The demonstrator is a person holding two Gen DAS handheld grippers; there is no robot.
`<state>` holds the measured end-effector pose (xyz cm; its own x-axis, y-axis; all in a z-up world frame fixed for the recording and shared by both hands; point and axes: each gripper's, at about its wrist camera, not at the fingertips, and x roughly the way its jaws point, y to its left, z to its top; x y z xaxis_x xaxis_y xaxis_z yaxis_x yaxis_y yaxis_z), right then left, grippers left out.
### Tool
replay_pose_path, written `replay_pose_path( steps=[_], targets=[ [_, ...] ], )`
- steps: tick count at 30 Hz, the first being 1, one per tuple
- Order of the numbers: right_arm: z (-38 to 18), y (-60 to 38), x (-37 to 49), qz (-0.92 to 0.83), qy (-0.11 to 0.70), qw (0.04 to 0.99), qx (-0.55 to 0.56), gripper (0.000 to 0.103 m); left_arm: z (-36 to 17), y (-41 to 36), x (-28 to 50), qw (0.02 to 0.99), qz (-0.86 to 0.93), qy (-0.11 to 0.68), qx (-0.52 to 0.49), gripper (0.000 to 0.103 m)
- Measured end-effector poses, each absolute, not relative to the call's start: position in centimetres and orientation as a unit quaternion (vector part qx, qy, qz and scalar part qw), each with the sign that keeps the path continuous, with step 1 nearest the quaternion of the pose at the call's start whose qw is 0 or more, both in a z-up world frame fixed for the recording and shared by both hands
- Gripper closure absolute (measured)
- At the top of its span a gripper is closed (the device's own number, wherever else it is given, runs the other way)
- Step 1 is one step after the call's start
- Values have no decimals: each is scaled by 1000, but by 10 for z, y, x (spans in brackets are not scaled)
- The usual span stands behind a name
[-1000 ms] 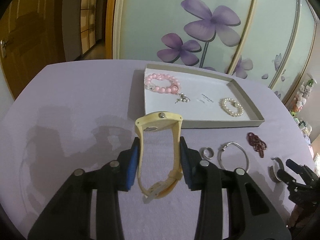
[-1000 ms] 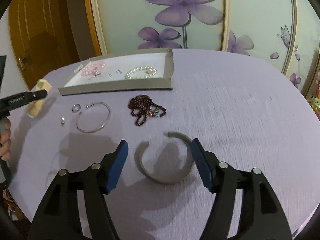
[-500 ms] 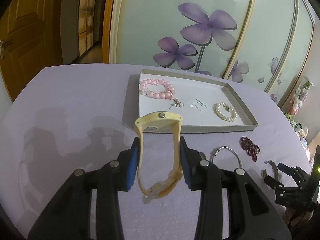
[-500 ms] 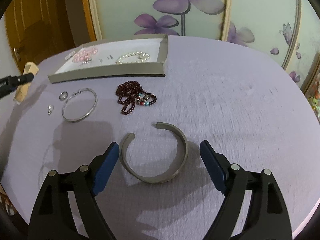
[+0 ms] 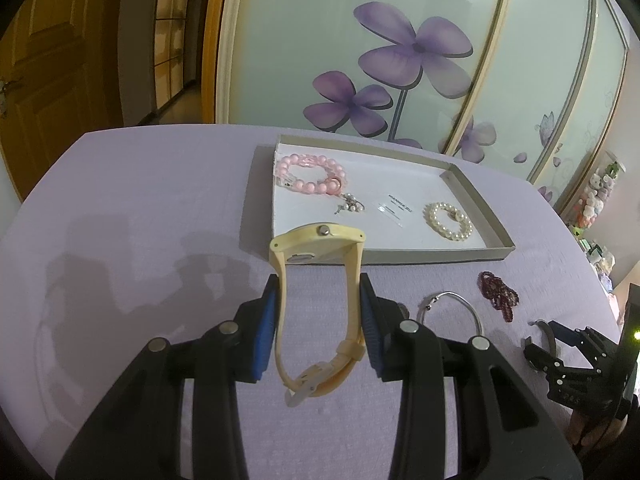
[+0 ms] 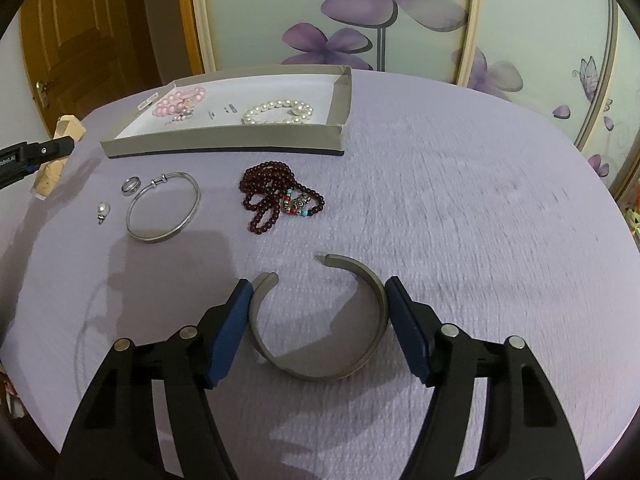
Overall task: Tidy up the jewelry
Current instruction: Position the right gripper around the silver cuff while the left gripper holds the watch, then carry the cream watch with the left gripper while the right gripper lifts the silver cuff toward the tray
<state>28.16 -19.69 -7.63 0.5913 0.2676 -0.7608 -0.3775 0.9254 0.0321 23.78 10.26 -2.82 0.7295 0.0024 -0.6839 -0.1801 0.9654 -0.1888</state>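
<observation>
On the lilac-covered table (image 6: 460, 208), far left, the left gripper (image 5: 320, 312) is pinching a cream-yellow wristwatch (image 5: 320, 304) by its strap, both blue pads pressing the band, the watch face pointing toward the tray. Next along, a small silver pendant (image 6: 102, 211), a silver ring (image 6: 131, 185) and a thin silver bangle (image 6: 164, 208) are lying close together on the cloth, the ring just beside the bangle's clasp. Behind them a shallow grey cardboard tray (image 6: 224, 142) is holding a pink bead bracelet (image 6: 180, 100), a small silvery charm (image 6: 182, 117), a white card (image 5: 395, 209) and a pearl bracelet (image 6: 279, 111). In front of the tray's right end, a dark red bead strand (image 6: 276, 196) is sitting in a heap. Nearer the right, the right gripper (image 6: 320, 330) is standing spread around an open grey cuff bracelet (image 6: 320, 368) lying flat, each blue pad just beside, perhaps touching, the cuff's outer side.
</observation>
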Motion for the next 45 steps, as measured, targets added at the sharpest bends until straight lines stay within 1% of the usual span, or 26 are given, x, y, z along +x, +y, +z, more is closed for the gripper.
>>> replay_pose_path(
  steps=[12,25,45],
  targets=[
    [-74,-197,280,185,410,891,-64,35,-26,100,241,923,42,363,-120,65],
    [-40,-197,284,195,357,912,-43,35,-25,99,250,923,38,364,-118,65],
    [-9,-180,299,215,301,929,-28,35,-20,98,277,925,29,359,-121,65]
  ],
)
